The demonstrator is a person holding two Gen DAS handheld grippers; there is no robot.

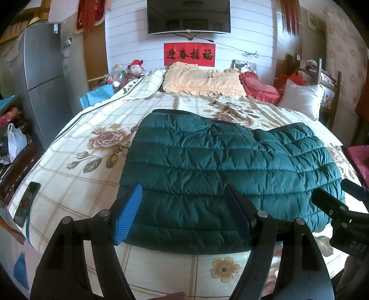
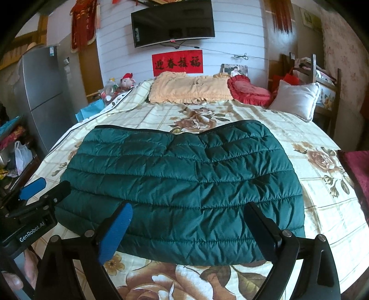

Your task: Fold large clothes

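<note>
Left tongs (image 1: 184, 212) spread wide, nothing between fingers, hovering over near hem of green quilted jacket (image 1: 221, 175). Right tongs (image 2: 191, 230) likewise spread, empty, over same hem toward jacket's right end. Jacket lies folded, flat on floral bedspread (image 1: 92, 166), centre of bed. Phone (image 1: 27, 203) at 9 o'clock from jacket, near bed edge. Pillows (image 1: 203, 80) at 12 o'clock by headboard wall; TV (image 1: 188, 16) above.
</note>
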